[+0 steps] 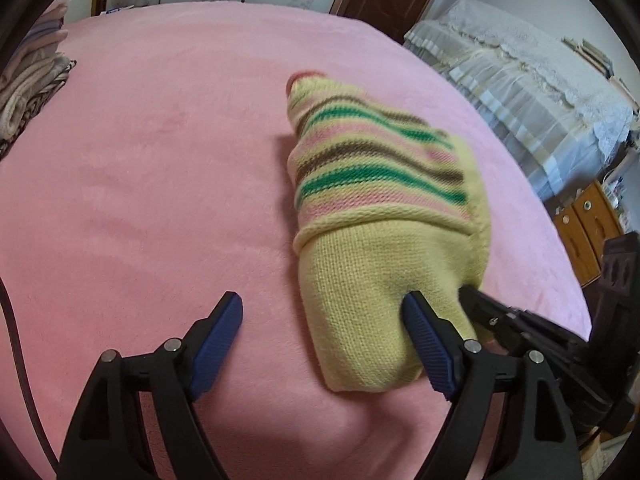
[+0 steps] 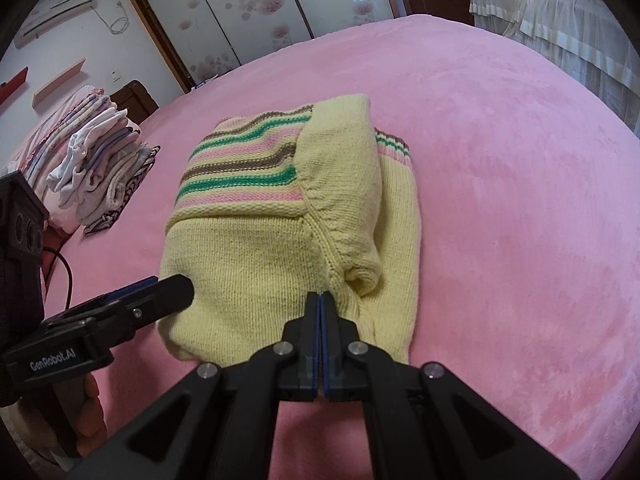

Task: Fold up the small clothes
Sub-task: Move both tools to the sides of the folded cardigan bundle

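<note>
A small yellow knitted sweater (image 1: pixel 380 216) with green, pink and brown stripes lies folded on the pink bed; it also shows in the right wrist view (image 2: pixel 256 240). My left gripper (image 1: pixel 324 312) is open at the sweater's near left edge, with its right finger against the knit and its left finger over bare blanket; it also shows in the right wrist view (image 2: pixel 168 288). My right gripper (image 2: pixel 320 300) is shut on the sweater's near edge at the sleeve seam; it also shows in the left wrist view (image 1: pixel 476 300).
The pink blanket (image 1: pixel 160 160) covers the whole bed. A stack of folded clothes (image 2: pixel 92 160) sits at the far left. A lace-covered piece of furniture (image 1: pixel 520 80) and a wooden cabinet (image 1: pixel 588 228) stand beyond the bed's right edge.
</note>
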### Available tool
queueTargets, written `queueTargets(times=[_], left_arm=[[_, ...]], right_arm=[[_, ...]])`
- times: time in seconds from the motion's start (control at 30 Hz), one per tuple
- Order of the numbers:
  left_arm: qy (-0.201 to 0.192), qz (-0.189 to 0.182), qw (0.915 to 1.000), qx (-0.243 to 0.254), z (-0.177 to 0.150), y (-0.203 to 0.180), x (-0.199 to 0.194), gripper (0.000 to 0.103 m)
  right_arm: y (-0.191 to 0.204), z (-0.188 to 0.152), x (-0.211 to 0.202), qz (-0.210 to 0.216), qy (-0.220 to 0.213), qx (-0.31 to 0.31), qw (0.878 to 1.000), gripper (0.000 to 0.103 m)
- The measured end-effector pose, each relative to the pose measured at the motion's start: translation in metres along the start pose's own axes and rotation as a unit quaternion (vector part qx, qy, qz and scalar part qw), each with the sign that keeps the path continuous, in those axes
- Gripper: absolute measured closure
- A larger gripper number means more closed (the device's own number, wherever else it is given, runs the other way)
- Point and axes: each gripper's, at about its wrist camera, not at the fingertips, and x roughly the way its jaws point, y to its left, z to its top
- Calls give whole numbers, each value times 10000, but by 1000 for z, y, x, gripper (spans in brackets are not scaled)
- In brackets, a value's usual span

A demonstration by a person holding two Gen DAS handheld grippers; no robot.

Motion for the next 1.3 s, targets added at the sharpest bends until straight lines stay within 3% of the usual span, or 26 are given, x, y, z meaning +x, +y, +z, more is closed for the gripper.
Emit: queueTargets(times=[0.43,0.67,0.77,0.97,1.13,1.3], left_arm=[[194,-148,9993,-295,3,11,3,14],[-190,97,9997,90,8,1,-34,13],[-317,155,9992,188,13,-3,-49,3],[-540,204,9980,238,33,-14,-73,0],[-472,369,9975,369,50,-20,-78,0],[-665,413,9963,369,68,-18,-88,0]], right_arm=[[13,-1,-3,-259,-14,-270,9993,103],[29,10,-22,-217,-116,-417,9988,100],[33,16,-32,-137,-158,-396,9990,98],[46,33,-58,-128,-409,-519,9977,73],[58,52,-72,-210,-578,-763,9952,63],[66,70,-84,-372,-731,-1006,9915,42]])
